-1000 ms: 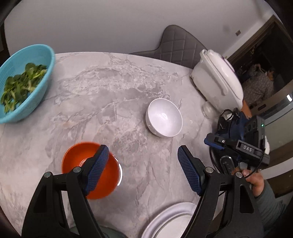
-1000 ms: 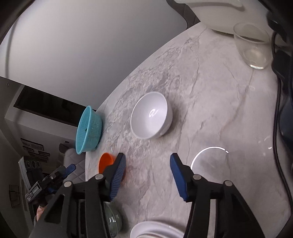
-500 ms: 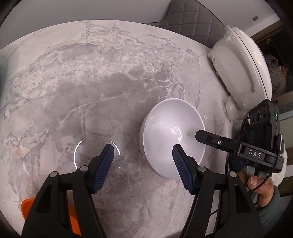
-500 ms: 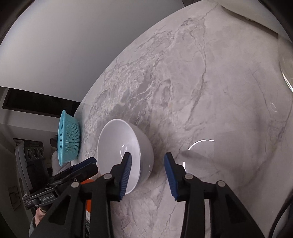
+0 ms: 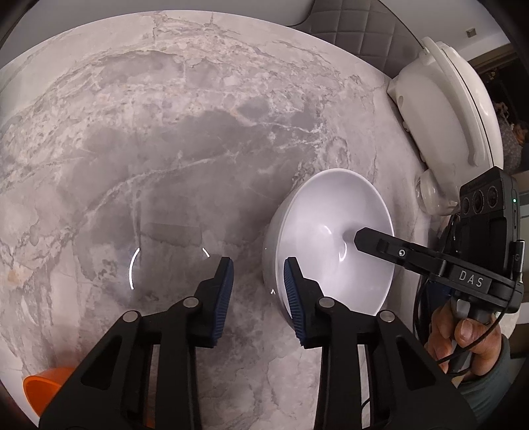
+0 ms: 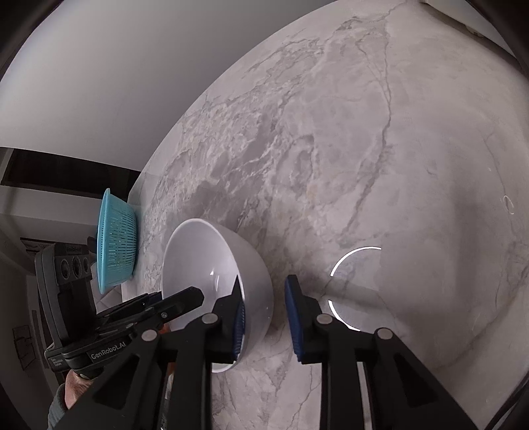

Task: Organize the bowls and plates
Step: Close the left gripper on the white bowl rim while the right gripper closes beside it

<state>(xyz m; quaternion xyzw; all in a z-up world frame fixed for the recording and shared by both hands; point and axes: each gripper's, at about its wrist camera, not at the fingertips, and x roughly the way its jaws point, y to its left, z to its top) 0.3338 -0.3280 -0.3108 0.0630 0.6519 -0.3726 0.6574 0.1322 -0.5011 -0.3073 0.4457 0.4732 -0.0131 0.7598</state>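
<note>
Left wrist view shows a grey marbled surface [image 5: 198, 149] with a white bowl [image 5: 334, 231] to the right, a white appliance [image 5: 443, 115] and quilted chair [image 5: 357, 29] at the far edge. Both grippers point steeply down, straddling opposite walls of the bowl. The left gripper [image 5: 259, 287] and right gripper [image 6: 264, 314] are closing, pads not clearly pressing. A blue colander [image 6: 115, 244] sits far left.

Left claw [image 5: 256, 291] angled steeply down, jaws closing astride one wall of the white bowl [image 5: 334, 231]. Right claw [image 6: 264, 309] tilted down, jaws likewise closing across the opposite wall. Right hand [image 5: 463, 337] wrapped round its handle, grey sleeve at the wrist.
</note>
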